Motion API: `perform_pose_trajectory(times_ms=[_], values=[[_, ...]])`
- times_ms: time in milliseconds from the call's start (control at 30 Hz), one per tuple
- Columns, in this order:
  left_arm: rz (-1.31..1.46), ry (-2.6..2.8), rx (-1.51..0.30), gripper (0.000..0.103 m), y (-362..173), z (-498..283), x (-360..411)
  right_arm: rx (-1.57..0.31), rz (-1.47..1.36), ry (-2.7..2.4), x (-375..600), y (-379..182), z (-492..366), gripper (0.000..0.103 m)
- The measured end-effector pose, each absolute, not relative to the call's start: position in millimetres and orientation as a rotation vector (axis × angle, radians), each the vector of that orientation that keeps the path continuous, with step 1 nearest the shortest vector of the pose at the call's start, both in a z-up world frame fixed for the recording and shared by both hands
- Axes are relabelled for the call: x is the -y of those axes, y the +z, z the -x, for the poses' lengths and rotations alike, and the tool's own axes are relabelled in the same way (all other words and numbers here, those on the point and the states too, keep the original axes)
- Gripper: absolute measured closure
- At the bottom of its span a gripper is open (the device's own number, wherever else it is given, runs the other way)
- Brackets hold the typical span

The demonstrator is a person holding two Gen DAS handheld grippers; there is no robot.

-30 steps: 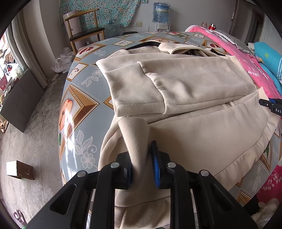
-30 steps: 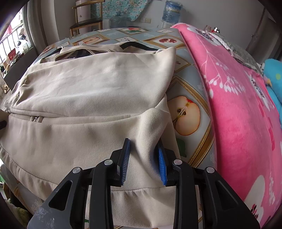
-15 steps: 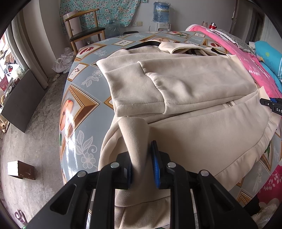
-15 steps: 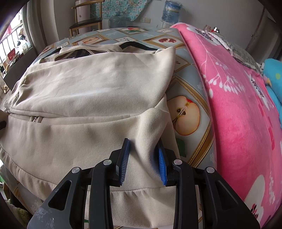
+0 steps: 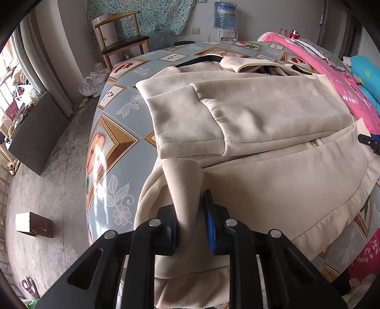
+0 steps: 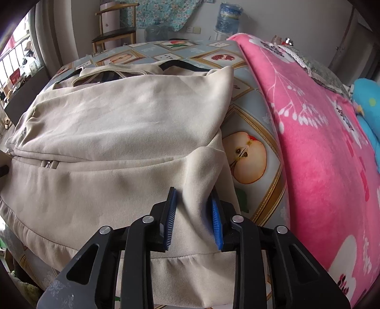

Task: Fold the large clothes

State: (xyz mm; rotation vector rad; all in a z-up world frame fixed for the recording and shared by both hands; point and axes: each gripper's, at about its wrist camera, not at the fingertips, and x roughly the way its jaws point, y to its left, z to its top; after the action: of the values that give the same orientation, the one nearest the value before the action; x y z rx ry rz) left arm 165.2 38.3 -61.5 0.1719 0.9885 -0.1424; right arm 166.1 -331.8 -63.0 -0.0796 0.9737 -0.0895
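Beige fleece, a large jacket, is spread over the surface, its hem hanging off the near edge and its sleeves folded across the chest. A raised pleat of that cloth is clamped in the left claw near the jacket's near-left corner. The right claw is seen closing, blue pads pressed on a ridge of fabric at the near-right corner.

Only the left view shows the concrete floor, a small wooden box on it, and the bare patterned oilcloth left of the jacket. Only the right view shows the pink blanket lying just beside the jacket's right edge, with an apple print exposed between them. A wooden chair and a water bottle stand at the far wall.
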Motion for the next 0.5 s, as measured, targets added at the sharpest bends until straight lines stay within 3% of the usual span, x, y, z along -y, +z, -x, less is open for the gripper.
perform_pose_trajectory(times_ms=[233,500], values=[[-0.208,-0.132,-0.967,0.085,-59.8,-161.4,-35.2,-0.96,0.071,-0.107,331.6,-57.5,-162.2,0.091],[-0.197,-0.136,-0.969,0.085,-59.5,-161.9,-35.3,-0.97,0.078,-0.13,330.2,-62.4,-168.5,0.082]])
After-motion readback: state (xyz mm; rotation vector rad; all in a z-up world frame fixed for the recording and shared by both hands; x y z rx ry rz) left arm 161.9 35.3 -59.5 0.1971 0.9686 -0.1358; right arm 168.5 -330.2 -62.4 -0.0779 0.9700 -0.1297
